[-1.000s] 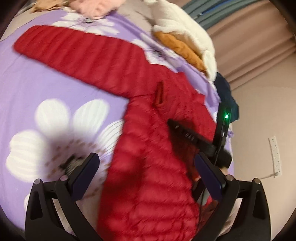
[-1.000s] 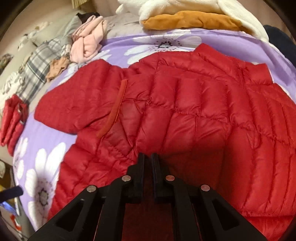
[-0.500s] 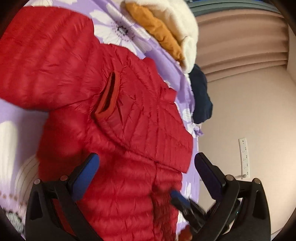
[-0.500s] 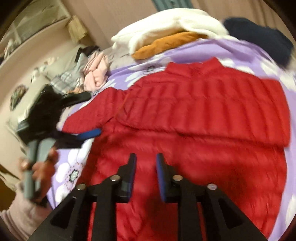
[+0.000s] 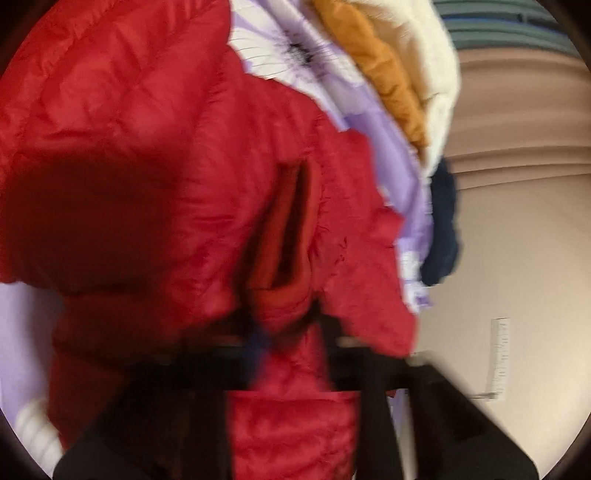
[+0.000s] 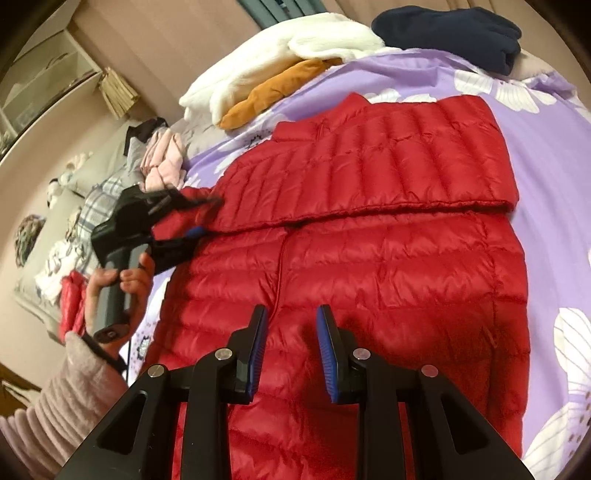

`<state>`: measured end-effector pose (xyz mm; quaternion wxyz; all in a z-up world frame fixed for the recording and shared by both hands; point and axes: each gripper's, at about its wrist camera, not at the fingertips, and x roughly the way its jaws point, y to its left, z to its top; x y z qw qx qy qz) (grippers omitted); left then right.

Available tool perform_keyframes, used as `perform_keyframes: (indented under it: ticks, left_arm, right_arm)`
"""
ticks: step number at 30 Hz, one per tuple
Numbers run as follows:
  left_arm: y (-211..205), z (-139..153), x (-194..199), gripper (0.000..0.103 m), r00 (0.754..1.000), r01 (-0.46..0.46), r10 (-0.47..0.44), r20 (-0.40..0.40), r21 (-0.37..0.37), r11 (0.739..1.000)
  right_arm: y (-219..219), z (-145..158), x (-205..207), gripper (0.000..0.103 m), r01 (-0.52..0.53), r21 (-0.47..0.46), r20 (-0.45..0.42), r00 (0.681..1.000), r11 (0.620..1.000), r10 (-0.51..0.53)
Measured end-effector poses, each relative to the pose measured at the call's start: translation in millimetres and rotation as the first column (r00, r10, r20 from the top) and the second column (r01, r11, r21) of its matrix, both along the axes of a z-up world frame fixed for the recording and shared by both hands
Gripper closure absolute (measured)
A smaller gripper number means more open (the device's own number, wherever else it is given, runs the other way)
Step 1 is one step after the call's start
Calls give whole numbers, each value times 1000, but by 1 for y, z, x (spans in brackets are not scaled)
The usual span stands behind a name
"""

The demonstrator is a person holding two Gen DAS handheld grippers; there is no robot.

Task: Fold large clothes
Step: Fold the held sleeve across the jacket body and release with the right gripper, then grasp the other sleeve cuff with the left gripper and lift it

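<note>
A red quilted puffer jacket (image 6: pixel 369 258) lies on the purple flowered bedspread (image 6: pixel 546 155), its far side folded over along a hem line. In the left wrist view the jacket (image 5: pixel 147 166) fills the blurred frame. My left gripper (image 5: pixel 291 332) is shut on a bunch of its red fabric just below a slit-like opening. From the right wrist view the left gripper (image 6: pixel 201 218), held by a hand (image 6: pixel 122 280), bites the jacket's left edge by the sleeve. My right gripper (image 6: pixel 291 350) hovers over the jacket's near part, jaws a little apart and nothing between them.
A white fleece (image 6: pixel 280 62) and an orange garment (image 6: pixel 273 92) are piled at the bed's far side, with a navy garment (image 6: pixel 450 33) beside them. Pink clothes (image 6: pixel 164 162), plaid cloth (image 6: pixel 99 195) and another red item (image 6: pixel 72 302) lie left. A wall socket strip (image 5: pixel 498 354) is at the right.
My left gripper swung in from wide open over the jacket and closed on its fabric. My right gripper went from shut to slightly open and drew back, showing more of the jacket.
</note>
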<state>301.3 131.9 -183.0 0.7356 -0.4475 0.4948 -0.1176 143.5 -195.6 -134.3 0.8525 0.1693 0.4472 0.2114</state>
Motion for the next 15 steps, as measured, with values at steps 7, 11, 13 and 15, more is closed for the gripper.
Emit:
perform_keyframes:
  ticks: [7, 11, 13, 15]
  left_arm:
    - [-1, 64, -29, 89, 984, -47, -2, 176, 272, 961]
    - [1, 43, -26, 88, 996, -27, -2, 85, 338, 941]
    - [8, 20, -24, 87, 1000, -10, 5, 16, 302, 953]
    - [13, 8, -24, 85, 1000, -7, 11, -12, 252, 968]
  right_arm:
    - [-2, -2, -3, 77, 1, 6, 9, 1000, 1000, -1]
    - [2, -8, 1, 77, -2, 11, -12, 1000, 1000, 2]
    - [4, -8, -1, 77, -9, 11, -14, 1000, 1000, 9]
    - [6, -5, -6, 77, -20, -14, -2, 1000, 1000, 20]
